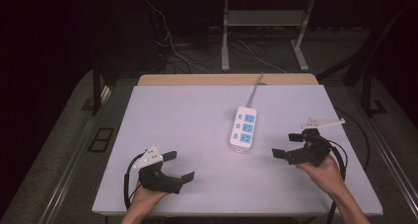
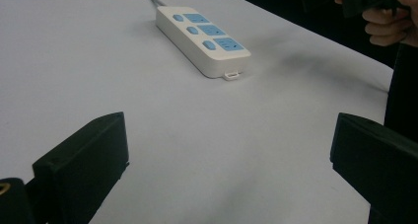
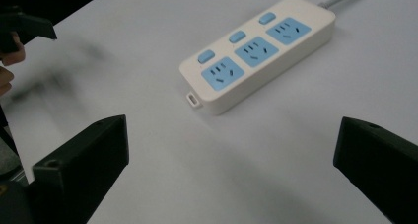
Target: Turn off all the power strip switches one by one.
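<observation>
A white power strip (image 1: pixel 243 129) with three blue sockets and three blue switches lies flat a little right of the table's middle; its grey cord (image 1: pixel 256 88) runs off the far edge. My left gripper (image 1: pixel 178 166) rests near the front left, open, nothing between its jaws. My right gripper (image 1: pixel 287 145) hovers at the right, open and empty, jaws pointing toward the strip. In the left gripper view the strip (image 2: pixel 201 34) lies ahead, well beyond the jaws. The right gripper view has the strip (image 3: pixel 259 50) close ahead, its small hanging tab facing the jaws.
The white table top (image 1: pixel 172 115) has a wooden strip along its far edge (image 1: pixel 226 79). Cables and a desk frame (image 1: pixel 263 31) stand on the dark floor behind. The other hand (image 2: pixel 387 24) and gripper sit at the top right of the left gripper view.
</observation>
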Demonstrator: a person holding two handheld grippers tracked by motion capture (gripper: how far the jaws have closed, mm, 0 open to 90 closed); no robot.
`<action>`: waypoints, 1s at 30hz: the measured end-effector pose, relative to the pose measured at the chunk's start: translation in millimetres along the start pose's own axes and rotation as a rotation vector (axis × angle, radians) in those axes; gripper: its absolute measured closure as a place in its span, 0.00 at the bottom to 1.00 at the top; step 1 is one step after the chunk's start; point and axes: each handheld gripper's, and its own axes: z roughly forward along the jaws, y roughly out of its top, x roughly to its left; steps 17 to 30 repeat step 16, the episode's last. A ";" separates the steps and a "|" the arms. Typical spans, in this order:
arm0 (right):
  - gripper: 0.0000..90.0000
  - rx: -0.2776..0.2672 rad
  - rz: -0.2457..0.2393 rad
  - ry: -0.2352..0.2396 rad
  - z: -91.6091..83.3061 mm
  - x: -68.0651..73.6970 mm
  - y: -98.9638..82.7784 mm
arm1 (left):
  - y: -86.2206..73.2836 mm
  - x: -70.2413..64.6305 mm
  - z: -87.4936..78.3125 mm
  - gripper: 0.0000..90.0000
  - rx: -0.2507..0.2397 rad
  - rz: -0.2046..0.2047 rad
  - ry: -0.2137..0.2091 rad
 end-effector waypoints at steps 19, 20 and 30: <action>0.00 -0.037 0.050 -0.027 -17.6 9.6 -59.8 | -0.6 3.3 -0.8 0.00 0.000 -0.010 0.011; 0.00 -0.037 0.050 -0.027 -17.6 9.6 -59.8 | -0.6 3.3 -0.8 0.00 0.000 -0.010 0.011; 0.00 -0.037 0.050 -0.027 -17.6 9.6 -59.8 | -0.6 3.3 -0.8 0.00 0.000 -0.010 0.011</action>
